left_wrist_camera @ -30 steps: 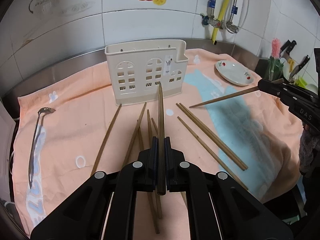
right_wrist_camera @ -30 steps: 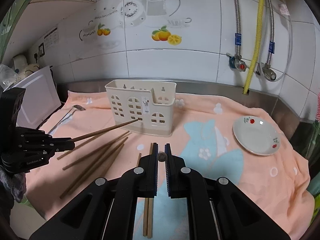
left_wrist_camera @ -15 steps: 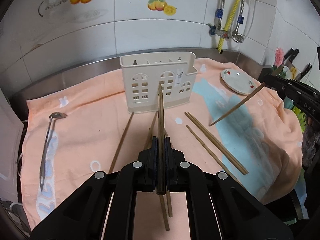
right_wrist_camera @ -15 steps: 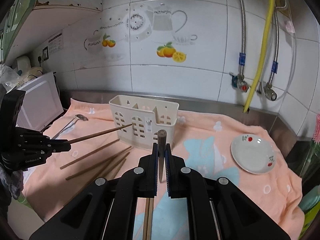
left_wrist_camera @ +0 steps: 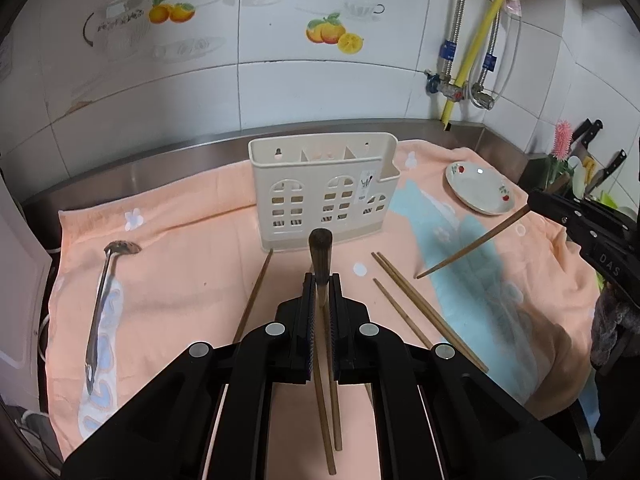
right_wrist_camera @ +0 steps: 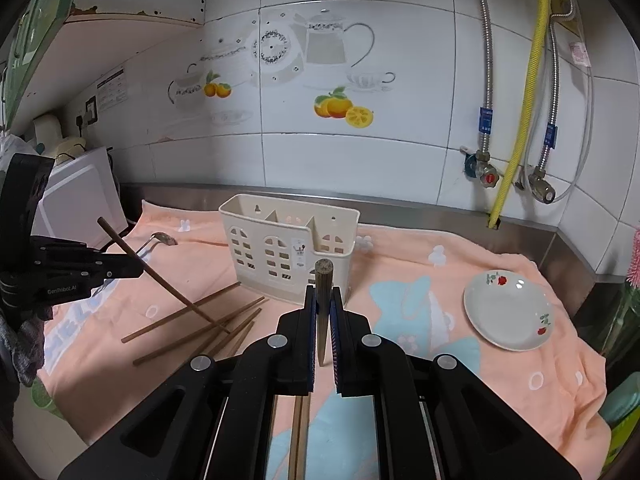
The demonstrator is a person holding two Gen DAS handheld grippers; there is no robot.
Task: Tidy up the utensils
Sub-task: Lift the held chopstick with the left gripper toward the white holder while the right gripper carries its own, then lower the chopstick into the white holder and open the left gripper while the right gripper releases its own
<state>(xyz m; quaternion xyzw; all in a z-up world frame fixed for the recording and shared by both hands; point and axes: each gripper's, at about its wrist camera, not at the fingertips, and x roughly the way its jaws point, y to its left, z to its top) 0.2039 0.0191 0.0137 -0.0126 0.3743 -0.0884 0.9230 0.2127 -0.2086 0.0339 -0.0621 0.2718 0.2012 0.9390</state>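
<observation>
Left hand-held gripper (left_wrist_camera: 321, 286): pinching one chopstick (left_wrist_camera: 320, 256), butt end raised toward the camera, tip low.
Right hand-held gripper (right_wrist_camera: 323, 300): clamped on another chopstick (right_wrist_camera: 323, 280), steeply tilted.
Utensil holder (left_wrist_camera: 324, 192): cream, upright at the back of the peach towel (left_wrist_camera: 180, 280) on the worktop.
Loose chopsticks (left_wrist_camera: 420, 308): flat on the towel before the holder.
Ladle (left_wrist_camera: 105, 300): left.
Plate (left_wrist_camera: 478, 194): right.

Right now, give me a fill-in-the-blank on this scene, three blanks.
1. Each gripper, left gripper and right gripper, is shut on one ____.
2. The spoon lies on the orange ____.
3. The white dish holds ____.

Missing words: chopstick; towel; nothing
</observation>
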